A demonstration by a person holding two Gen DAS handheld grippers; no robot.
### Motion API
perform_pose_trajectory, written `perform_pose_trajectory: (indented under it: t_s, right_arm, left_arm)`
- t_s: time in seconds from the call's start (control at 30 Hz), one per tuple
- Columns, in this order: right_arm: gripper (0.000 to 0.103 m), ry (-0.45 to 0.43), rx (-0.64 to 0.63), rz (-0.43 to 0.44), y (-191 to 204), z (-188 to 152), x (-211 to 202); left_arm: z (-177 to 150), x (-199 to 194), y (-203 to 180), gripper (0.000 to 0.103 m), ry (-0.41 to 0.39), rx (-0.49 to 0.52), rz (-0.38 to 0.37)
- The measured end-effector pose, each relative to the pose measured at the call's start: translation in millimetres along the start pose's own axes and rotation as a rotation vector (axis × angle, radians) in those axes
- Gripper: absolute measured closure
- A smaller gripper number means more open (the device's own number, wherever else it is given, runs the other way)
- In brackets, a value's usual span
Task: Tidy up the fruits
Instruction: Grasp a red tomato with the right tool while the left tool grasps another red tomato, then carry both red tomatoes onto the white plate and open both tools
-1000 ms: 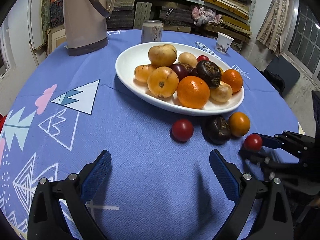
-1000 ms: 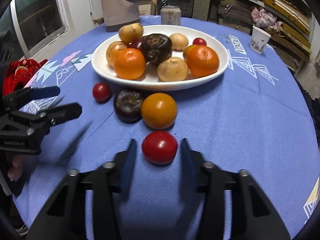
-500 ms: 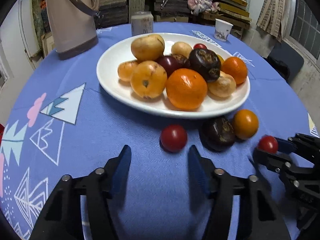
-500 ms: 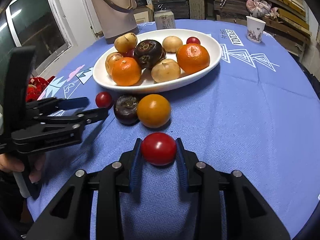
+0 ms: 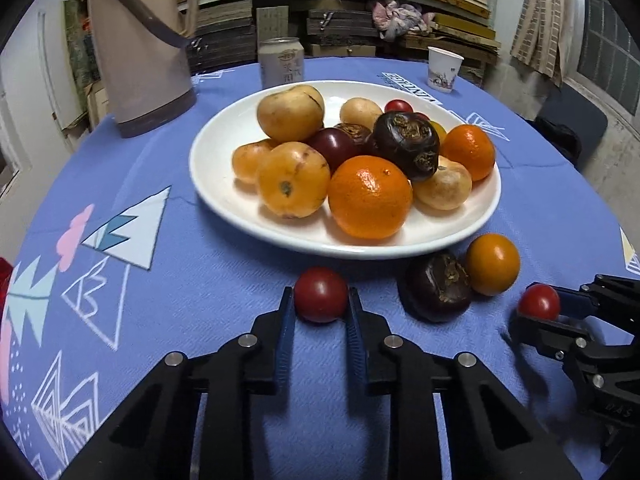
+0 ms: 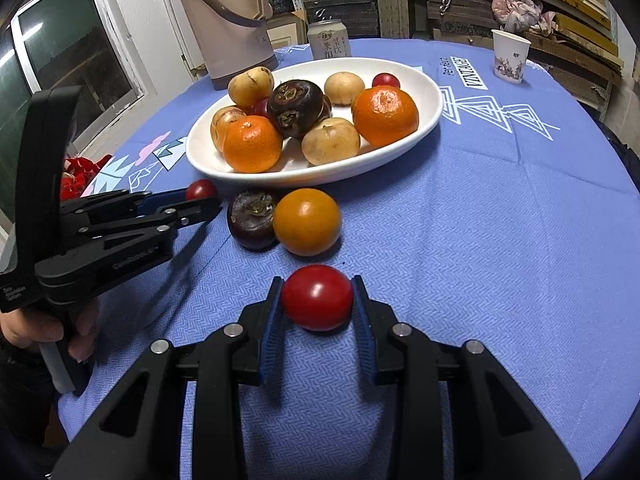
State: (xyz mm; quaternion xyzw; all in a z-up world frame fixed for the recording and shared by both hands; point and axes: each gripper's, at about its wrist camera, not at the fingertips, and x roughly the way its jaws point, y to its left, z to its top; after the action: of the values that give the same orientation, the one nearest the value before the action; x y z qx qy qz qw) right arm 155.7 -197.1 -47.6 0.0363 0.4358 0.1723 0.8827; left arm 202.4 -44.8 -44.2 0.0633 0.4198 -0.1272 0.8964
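Observation:
A white plate [image 5: 208,184] holds a pile of oranges, tan fruits, dark water chestnuts and small red tomatoes. On the blue cloth in front of it lie a dark water chestnut [image 5: 438,292] and an orange fruit [image 5: 492,264]. My left gripper [image 5: 320,300] is shut on a red cherry tomato [image 5: 320,292] resting on the cloth by the plate's near rim. My right gripper [image 6: 318,300] is shut on a second red tomato [image 6: 316,298], also on the cloth. In the right wrist view the left gripper [image 6: 204,198] sits left of the chestnut [image 6: 252,220] and the orange fruit [image 6: 307,222].
A beige thermos jug [image 5: 140,48], a drink can [image 5: 280,62] and a paper cup [image 5: 444,69] stand behind the plate. The round table drops off close behind both grippers. A hand [image 6: 40,332] grips the left tool's handle. Shelves of stacked boards fill the background.
My left gripper moved forward to the tomato near the plate and its wide-open jaws closed onto it. The right gripper stayed around its own tomato.

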Motion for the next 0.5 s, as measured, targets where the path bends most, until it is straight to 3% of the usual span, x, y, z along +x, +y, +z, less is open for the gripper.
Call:
perform_pose_trajectory:
  t_s: [0.17, 0.5]
  right_arm:
    - [0.070, -0.016, -0.005, -0.006, 1.5, -0.6, -7.3]
    - [0.071, -0.054, -0.035, -0.030, 3.8, 1.1, -36.4]
  left_arm:
    - [-5.4, -24.7, -4.8, 0.077, -0.030, 0.040, -0.013]
    - [-2.0, -62.1, 4.4, 0.077, -0.080, 0.016, -0.021]
